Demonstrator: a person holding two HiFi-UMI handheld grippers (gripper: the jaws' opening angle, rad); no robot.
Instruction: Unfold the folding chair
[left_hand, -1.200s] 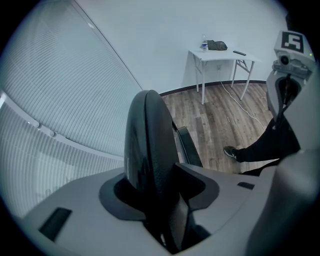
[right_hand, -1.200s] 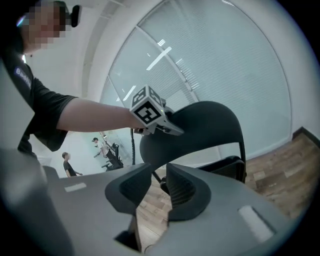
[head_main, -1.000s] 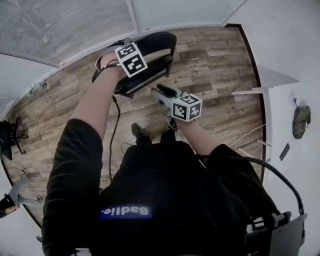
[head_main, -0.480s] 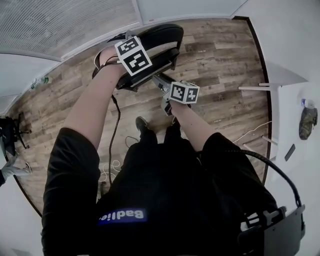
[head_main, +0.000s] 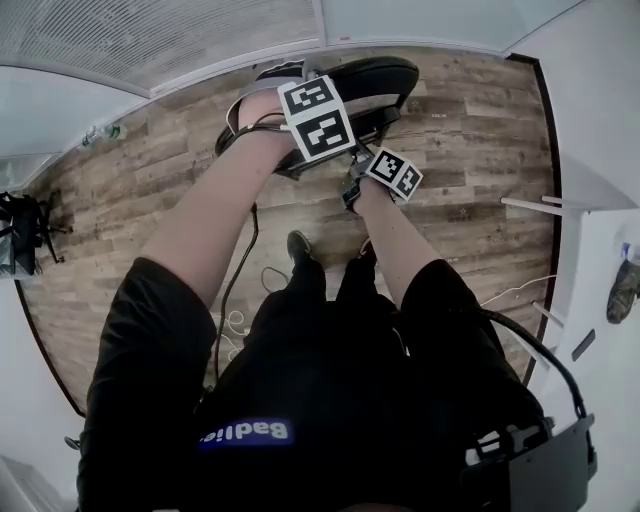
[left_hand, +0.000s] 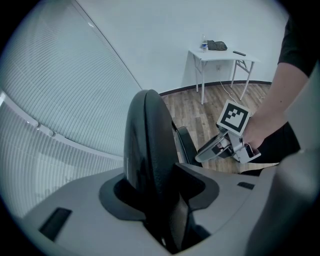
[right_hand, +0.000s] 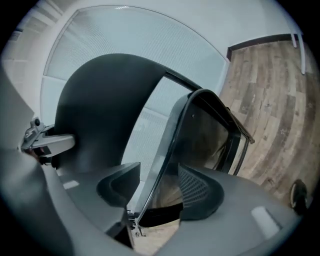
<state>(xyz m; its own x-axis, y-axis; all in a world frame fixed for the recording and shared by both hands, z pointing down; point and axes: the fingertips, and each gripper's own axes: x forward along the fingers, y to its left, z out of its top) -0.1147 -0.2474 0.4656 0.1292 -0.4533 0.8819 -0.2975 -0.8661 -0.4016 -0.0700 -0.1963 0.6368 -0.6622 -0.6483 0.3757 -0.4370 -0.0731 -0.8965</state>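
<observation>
Within left claw (left_hand: 161, 187), padded folding chair (left_hand: 147, 135), clamped

The padded back of the folding chair (left_hand: 150, 150) is covered in smooth, glossy black vinyl-like material, its frame (right_hand: 167, 145) is made of dark, sleek metal tubing, the floor (head_main: 470, 130) is laid in matt, grained wood planks, and the wall (left_hand: 165, 40) is finished smooth white.
</observation>
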